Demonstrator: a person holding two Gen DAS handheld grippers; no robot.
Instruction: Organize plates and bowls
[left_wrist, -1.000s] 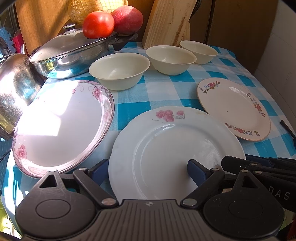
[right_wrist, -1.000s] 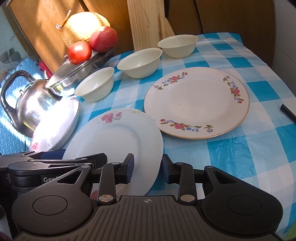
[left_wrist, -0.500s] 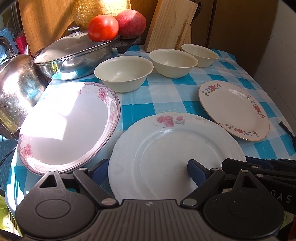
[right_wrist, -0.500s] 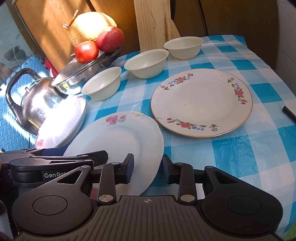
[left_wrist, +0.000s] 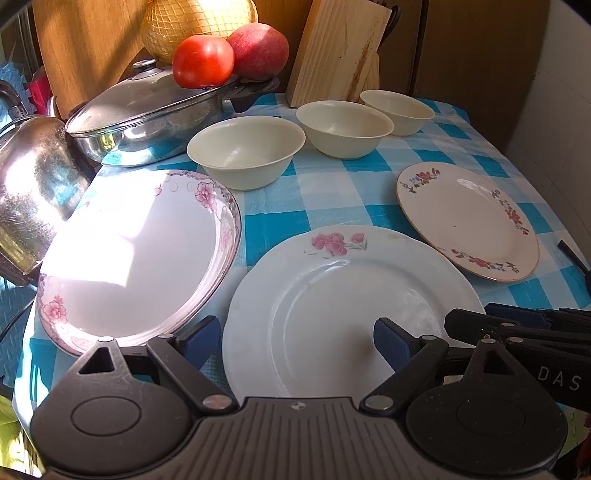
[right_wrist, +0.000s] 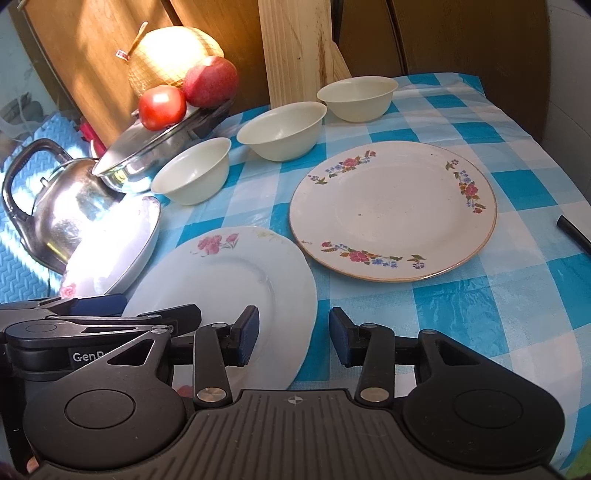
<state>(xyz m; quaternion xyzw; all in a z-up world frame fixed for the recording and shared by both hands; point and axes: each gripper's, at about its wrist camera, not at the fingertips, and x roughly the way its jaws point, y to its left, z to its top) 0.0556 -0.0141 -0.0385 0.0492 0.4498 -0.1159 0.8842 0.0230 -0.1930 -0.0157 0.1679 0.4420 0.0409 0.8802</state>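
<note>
Three plates lie apart on the checked desk (right_wrist: 517, 295): pink-rimmed plate (left_wrist: 136, 258) propped against the kettle (left_wrist: 33, 192), white plate (left_wrist: 343, 317) nearest, gold-rimmed plate (right_wrist: 391, 210) to the right; three bowls (left_wrist: 247, 151) stand unstacked behind; nothing looks sorted yet; left hand-held gripper (left_wrist: 295, 341) wide open over the white plate, empty; right hand-held gripper (right_wrist: 293, 334) open too, straddling that plate's right edge, gripping nothing.

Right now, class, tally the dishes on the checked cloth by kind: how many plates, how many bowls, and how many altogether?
Plates: 3 (pink-flower plate, gold-rimmed plate, tilted plate)
Bowls: 3 (near bowl, middle bowl, far bowl)
Total: 6
</note>
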